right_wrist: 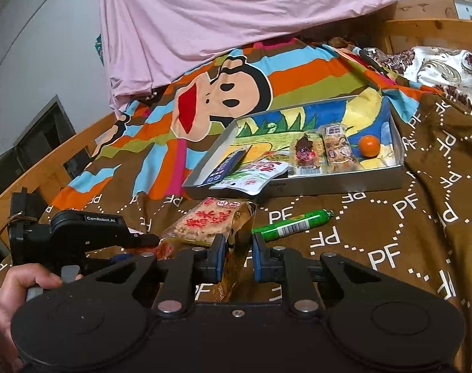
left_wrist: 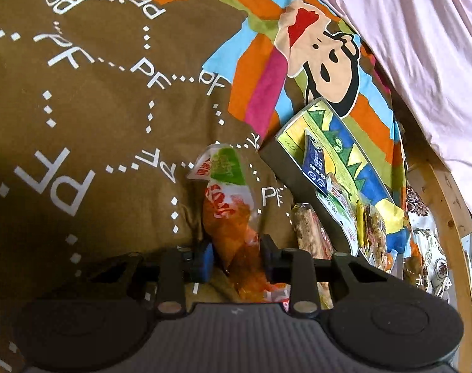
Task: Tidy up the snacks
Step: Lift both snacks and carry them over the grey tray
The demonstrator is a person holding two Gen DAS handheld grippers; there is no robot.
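In the left wrist view my left gripper [left_wrist: 236, 256] has its pads on both sides of an orange-and-green snack bag [left_wrist: 228, 199] lying on the brown bedspread. In the right wrist view my right gripper [right_wrist: 239, 259] has its pads close around the tail of a gold-edged rice cracker pack [right_wrist: 209, 222]. A shallow metal box [right_wrist: 344, 180] with a painted floor holds several snack packs and an orange ball [right_wrist: 369, 145]. The box also shows in the left wrist view [left_wrist: 274, 155]. A green sausage stick [right_wrist: 292, 225] lies in front of the box.
The brown "PF" bedspread [right_wrist: 407, 248] covers the bed, with a striped monkey print [right_wrist: 226, 90] behind the box. A pink sheet [right_wrist: 236, 9] hangs at the back. A wooden bed rail [right_wrist: 49, 161] runs along the left. The left gripper's body [right_wrist: 80, 233] shows at lower left.
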